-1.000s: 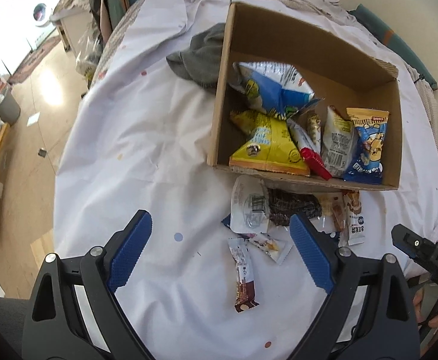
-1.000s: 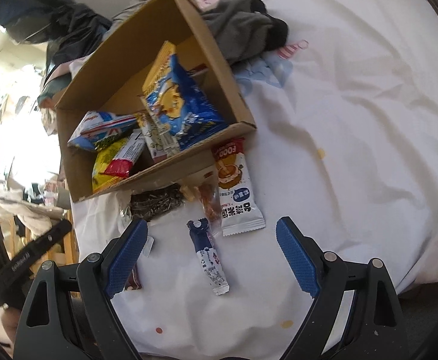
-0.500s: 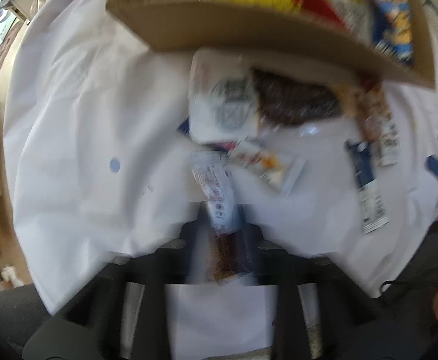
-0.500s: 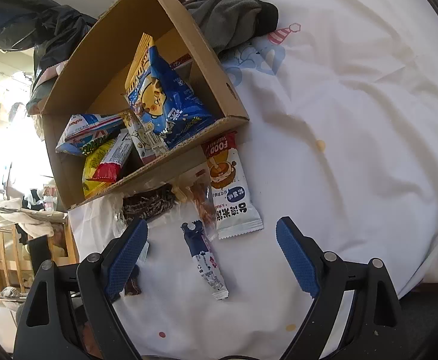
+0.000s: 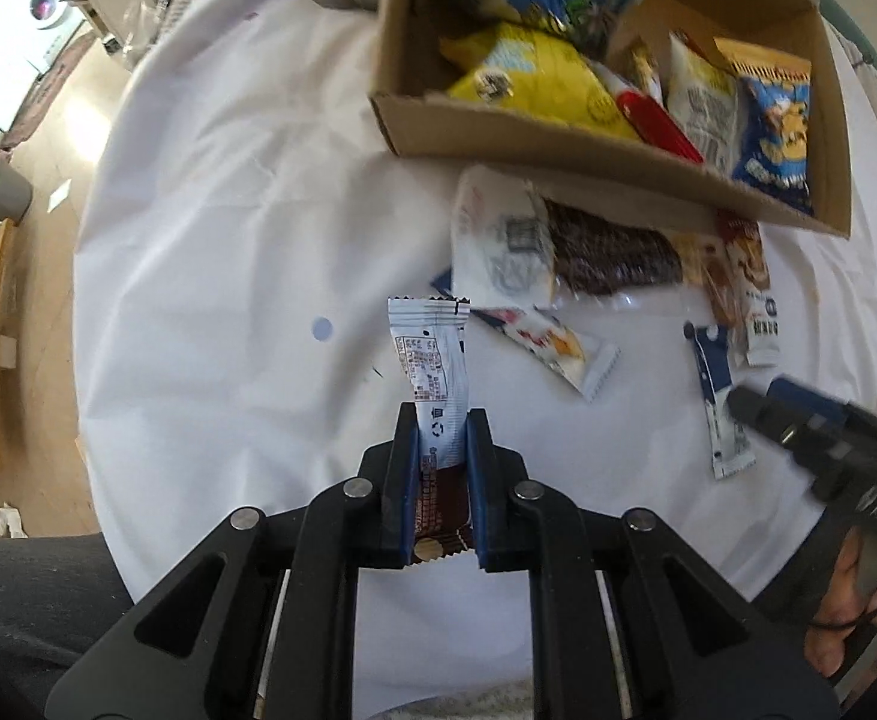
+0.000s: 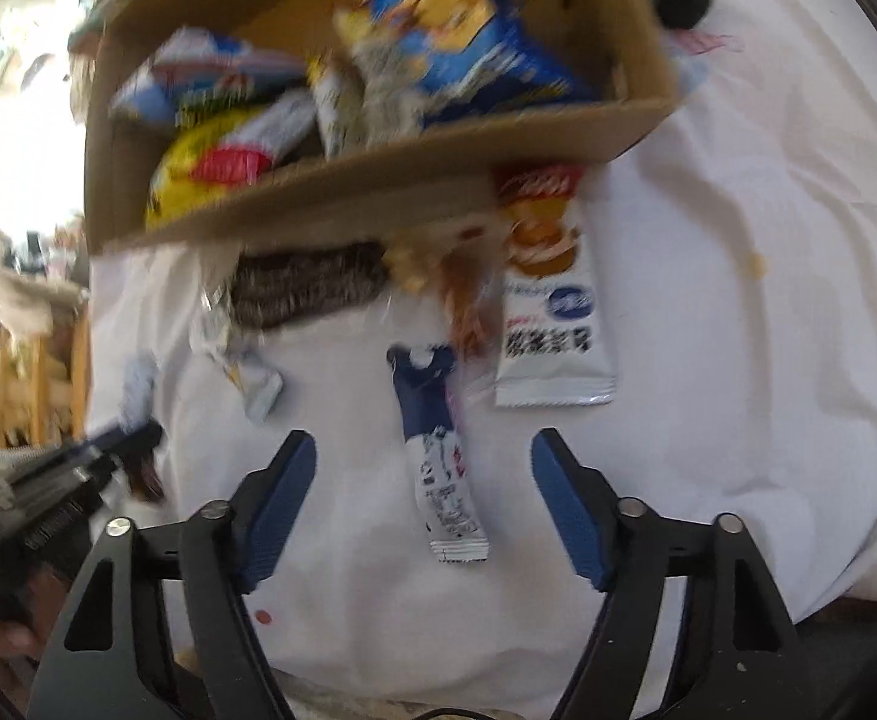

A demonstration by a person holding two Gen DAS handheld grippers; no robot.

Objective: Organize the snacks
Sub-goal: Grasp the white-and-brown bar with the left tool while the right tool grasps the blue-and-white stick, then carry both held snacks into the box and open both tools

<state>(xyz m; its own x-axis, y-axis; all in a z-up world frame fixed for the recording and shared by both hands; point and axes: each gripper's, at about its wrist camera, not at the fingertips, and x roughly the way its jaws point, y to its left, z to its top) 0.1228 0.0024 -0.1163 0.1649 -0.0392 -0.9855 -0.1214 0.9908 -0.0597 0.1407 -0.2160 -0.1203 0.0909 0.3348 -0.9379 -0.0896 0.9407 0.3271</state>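
- Blue-padded left gripper (image 5: 443,420): clamped on the slim white-and-brown snack bar wrapper (image 5: 435,372), gripped at its middle; the white end sticks out towards the box, the brown end lies back between the fingers.
- Brown cardboard box (image 5: 588,159): on the white sheet (image 5: 228,240), already holding several snack bags; loose packets lie just beside its near wall.
- Blue-padded right gripper (image 6: 423,447): jaws apart and just been closing, straddling the dark-blue-and-white stick sachet (image 6: 435,450), pads not yet touching it.
- Risk: the thin sachet lies flat, so closing pads may pinch the sheet or slide over it; the glossy bar could slip or swing from its mid-length hold.
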